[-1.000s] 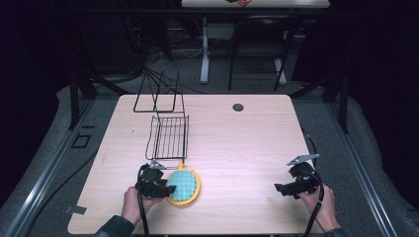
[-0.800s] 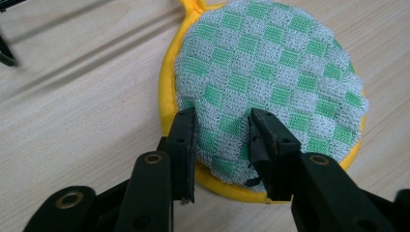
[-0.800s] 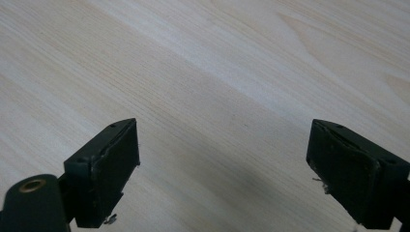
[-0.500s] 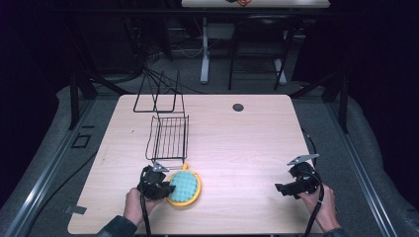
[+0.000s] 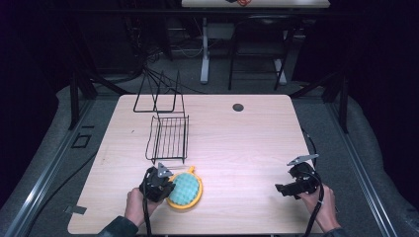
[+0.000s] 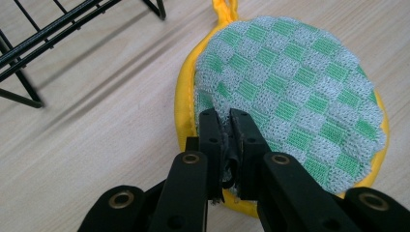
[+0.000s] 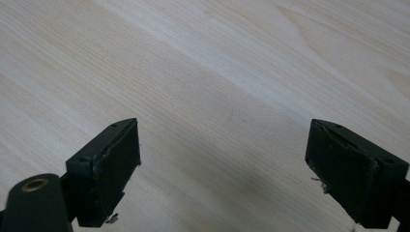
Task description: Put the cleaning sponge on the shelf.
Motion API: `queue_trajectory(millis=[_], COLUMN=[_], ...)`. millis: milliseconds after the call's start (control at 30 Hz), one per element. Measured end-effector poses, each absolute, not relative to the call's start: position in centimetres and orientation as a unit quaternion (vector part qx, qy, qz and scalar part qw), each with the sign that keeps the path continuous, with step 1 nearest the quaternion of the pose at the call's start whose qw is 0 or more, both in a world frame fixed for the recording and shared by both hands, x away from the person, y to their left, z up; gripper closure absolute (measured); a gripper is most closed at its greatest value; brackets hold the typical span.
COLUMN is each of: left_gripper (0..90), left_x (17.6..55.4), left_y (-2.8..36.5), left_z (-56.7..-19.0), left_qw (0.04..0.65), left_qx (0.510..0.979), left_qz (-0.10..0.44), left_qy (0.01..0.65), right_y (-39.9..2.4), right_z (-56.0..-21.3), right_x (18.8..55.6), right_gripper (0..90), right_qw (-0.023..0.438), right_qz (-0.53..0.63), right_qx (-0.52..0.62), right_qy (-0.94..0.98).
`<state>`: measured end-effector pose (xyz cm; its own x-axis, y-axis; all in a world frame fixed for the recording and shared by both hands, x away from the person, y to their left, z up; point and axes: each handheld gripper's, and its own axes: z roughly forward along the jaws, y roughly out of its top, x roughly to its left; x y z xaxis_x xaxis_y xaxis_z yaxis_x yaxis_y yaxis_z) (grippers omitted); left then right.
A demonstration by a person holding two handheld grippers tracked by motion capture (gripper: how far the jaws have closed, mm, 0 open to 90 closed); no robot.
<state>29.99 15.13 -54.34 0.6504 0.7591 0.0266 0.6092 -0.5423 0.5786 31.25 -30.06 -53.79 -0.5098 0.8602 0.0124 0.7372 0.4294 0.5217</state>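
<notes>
Already the left gripper (image 6: 228, 121) has just closed its jaws, pinching the near rim of the round scrubbing pad (image 6: 290, 92) at lower centre of the table (image 5: 237, 143). Such a thin bite may slip on lifting. Lower right, the right gripper (image 7: 222, 159) gapes wide, empty.

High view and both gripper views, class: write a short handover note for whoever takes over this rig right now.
Left tool: jaws have just been closing and now pinch the near edge of the round green-checked mesh scrubber with yellow rim, which lies flat on the light wooden table.
Right tool: open, holding nothing, above bare table at the right.
Black wire rack: just beyond the scrubber, nothing in it.
Done: scrubber gripped.
Left: lifting it, probably to the rack.
</notes>
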Motion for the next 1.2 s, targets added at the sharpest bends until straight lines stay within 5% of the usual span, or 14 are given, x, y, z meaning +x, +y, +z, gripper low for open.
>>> queue_trajectory(millis=[1200], left_gripper=[86.7], left_x=[28.7], left_y=[16.0], left_z=[-51.1], left_qw=[0.326], left_qx=[0.858], left_qz=[0.154], left_qy=[0.366], right_y=[-30.4], right_z=[-53.5], right_x=[31.1], right_gripper=[11.8], right_qw=[0.135], right_qz=[0.246], right_qx=[0.482], right_qy=[0.83])
